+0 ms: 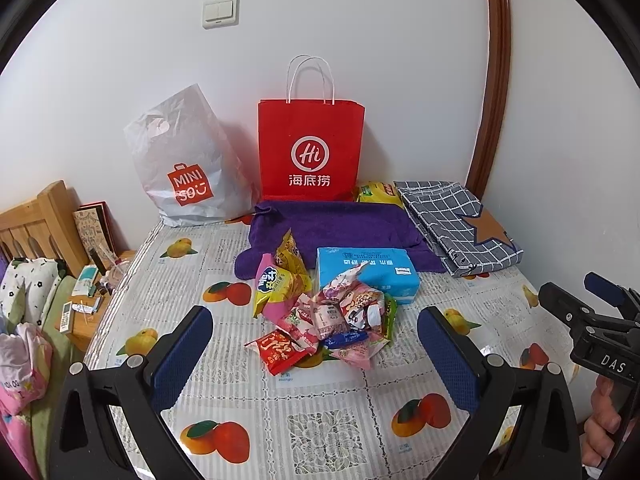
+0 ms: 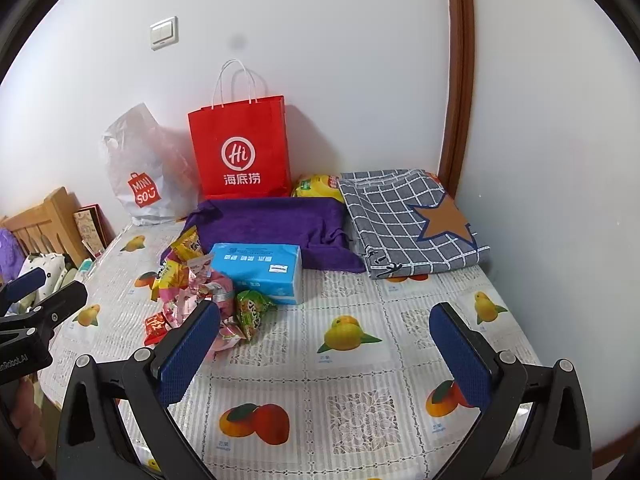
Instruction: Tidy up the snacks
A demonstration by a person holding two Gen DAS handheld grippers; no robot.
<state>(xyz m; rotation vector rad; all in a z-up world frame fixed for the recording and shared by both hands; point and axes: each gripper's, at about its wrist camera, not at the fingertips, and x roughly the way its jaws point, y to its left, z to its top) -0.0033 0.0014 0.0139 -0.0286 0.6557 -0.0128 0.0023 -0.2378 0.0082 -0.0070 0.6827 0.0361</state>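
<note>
Snacks (image 1: pixel 320 316) lie heaped on the table (image 1: pixel 340 420); left gripper (image 1: pixel 316 356) and right gripper (image 2: pixel 326 356) hover tilted downward, jaws spread wide, empty.

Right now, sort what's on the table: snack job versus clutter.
Job:
snack pile
red paper bag
white plastic bag
yellow packet

Just lying about:
blue tissue pack
purple towel
checked cloth

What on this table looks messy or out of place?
The snack packets lie in a loose heap in front of the blue tissue pack, overlapping at odd angles. One yellow packet sits apart by the red paper bag. Nothing looks spilled or torn.
</note>
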